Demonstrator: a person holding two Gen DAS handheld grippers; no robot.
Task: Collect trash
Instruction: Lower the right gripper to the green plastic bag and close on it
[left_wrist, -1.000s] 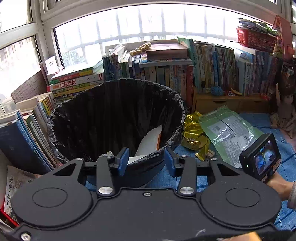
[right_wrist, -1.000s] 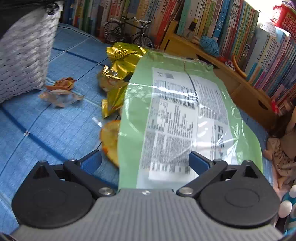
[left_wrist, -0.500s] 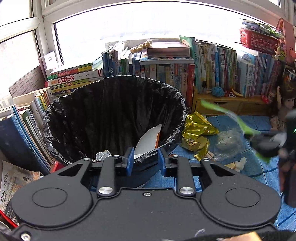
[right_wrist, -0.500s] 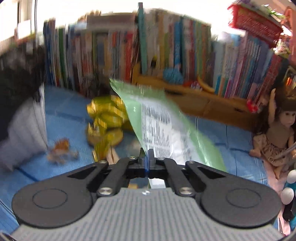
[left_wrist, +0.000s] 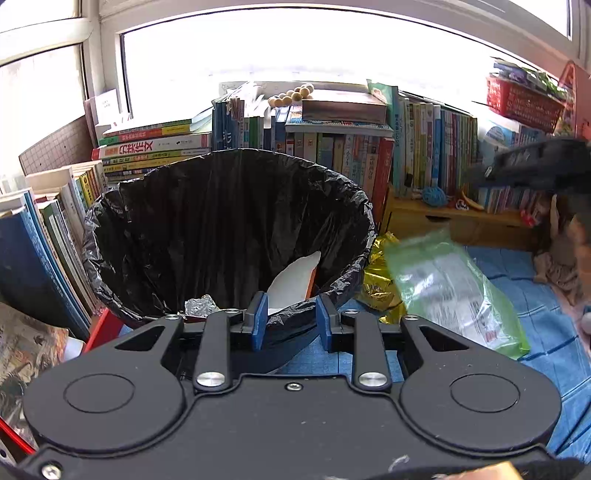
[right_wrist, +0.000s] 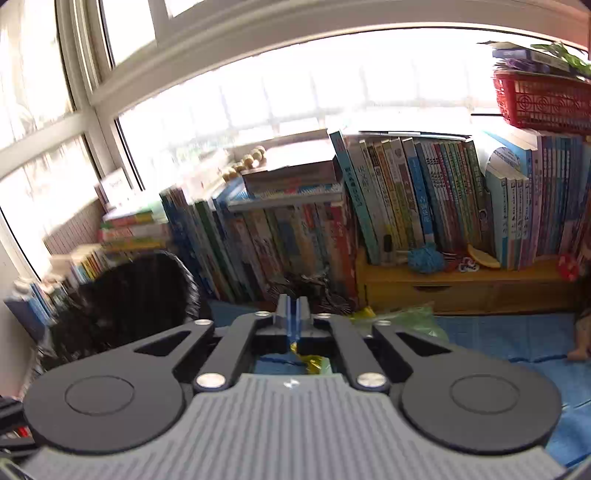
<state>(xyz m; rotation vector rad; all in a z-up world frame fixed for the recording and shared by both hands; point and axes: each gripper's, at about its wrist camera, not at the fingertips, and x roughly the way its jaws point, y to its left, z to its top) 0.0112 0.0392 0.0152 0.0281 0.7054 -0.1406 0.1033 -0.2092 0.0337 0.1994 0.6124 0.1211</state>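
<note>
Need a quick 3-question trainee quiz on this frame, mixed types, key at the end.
1. True or false: the left claw is clamped on the bin's rim.
2. What does the right claw hold? A) gold foil wrapper B) green plastic bag C) book
3. Fill in: the bin is lined with a ___ bag.

Key:
1. False; its blue pads stand apart with the rim between them, not pinched.
2. B; the green plastic bag hangs below it, right of the bin, while the gold foil wrapper lies on the blue mat.
3. Black.
</note>
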